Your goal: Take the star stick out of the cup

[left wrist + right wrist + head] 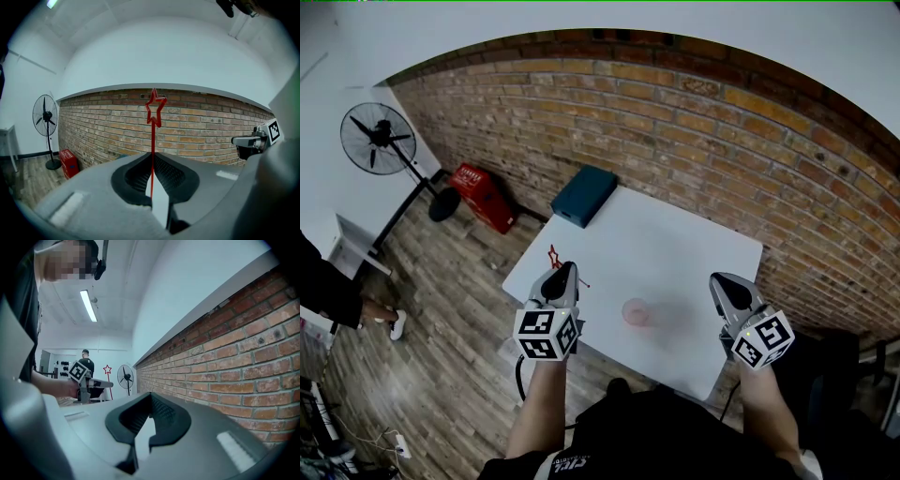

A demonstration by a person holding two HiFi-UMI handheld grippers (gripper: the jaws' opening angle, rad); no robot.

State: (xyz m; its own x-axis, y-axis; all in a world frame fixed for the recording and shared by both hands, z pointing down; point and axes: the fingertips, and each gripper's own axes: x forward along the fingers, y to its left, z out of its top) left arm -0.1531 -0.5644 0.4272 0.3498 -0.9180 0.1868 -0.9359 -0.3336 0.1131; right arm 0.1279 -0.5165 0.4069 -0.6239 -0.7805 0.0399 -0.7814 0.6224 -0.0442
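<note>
While held level, left tool (pixel 565 270) clamps star stick (pixel 153 140).

Blue case (pixel 584 195) at table (pixel 675 253) corner, fan (pixel 380 139) near red crate (pixel 484 196)

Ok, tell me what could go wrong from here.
The left tool pinches the thin star stick only near its bottom; the long free top could pivot or slip out.
It is held near the table's left edge, so a drop may reach the floor.
The cup sits toward the near edge; a stray swing could knock it off.
</note>
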